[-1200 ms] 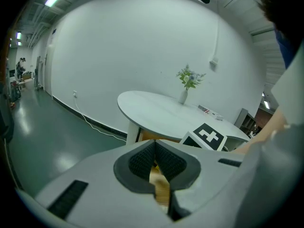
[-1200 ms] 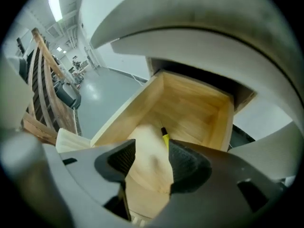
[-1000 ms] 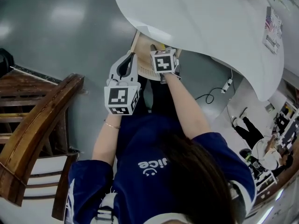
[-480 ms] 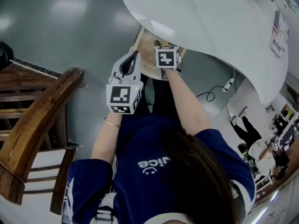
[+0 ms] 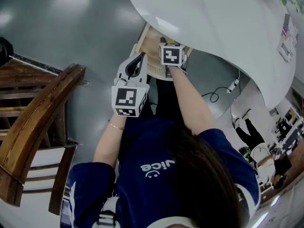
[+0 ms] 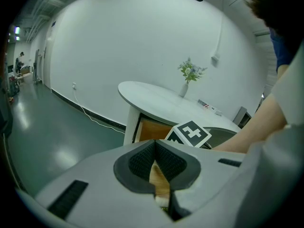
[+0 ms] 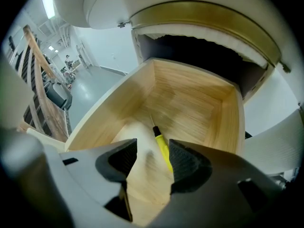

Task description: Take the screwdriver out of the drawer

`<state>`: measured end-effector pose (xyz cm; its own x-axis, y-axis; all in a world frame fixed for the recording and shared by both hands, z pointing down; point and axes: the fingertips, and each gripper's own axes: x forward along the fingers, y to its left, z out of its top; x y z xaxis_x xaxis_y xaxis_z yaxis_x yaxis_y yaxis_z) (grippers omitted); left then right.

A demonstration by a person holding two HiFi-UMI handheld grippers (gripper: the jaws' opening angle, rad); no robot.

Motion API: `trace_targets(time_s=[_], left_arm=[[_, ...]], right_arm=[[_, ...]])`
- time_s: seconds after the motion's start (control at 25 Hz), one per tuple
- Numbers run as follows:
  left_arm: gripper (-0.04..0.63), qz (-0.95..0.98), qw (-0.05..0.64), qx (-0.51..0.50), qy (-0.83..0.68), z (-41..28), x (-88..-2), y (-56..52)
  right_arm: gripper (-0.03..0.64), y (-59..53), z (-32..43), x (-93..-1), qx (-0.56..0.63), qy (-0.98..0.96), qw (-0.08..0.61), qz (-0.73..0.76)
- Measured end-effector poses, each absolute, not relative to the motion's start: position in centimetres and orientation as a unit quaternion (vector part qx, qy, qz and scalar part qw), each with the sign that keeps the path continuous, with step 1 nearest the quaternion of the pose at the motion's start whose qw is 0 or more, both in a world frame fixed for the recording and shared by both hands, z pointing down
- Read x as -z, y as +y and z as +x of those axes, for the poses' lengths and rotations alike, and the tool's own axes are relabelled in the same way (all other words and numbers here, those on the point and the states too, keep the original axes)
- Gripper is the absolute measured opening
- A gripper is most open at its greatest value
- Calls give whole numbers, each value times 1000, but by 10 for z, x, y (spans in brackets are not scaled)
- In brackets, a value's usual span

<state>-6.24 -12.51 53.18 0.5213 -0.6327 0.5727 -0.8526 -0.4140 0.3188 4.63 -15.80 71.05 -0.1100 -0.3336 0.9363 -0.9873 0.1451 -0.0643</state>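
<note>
The left gripper (image 6: 155,144) is pressed together, and by the look of it pinches a thin wooden edge of the drawer (image 7: 236,122) at its near corner. The drawer is pulled out from under the white round table (image 5: 213,18), so the opening step is done.

The right gripper (image 7: 152,148) points steeply down into the drawer. Its jaws are spread, having just closed a little, and hold nothing. The yellow-handled screwdriver (image 7: 163,148) lies flat on the drawer's wooden floor. It shows between the jaws close by the right-hand pad, apparently untouched, with its thin shaft pointing toward the back wall.

Left to do, I judge: lower over the handle, clamp it and lift it clear.
</note>
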Motion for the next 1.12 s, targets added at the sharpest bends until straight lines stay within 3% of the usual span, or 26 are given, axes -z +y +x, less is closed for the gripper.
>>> trace_targets(time_s=[0.92,1.12], left_arm=[[5,812,315,-178,-459,-62,-543,-117],[5,812,307,-180,-462,-66,-543,-121]], right_arm=[[202,-155,50,-714,-402,-617,427,524],[202,-152,47,-720,-396,-613,456,510]])
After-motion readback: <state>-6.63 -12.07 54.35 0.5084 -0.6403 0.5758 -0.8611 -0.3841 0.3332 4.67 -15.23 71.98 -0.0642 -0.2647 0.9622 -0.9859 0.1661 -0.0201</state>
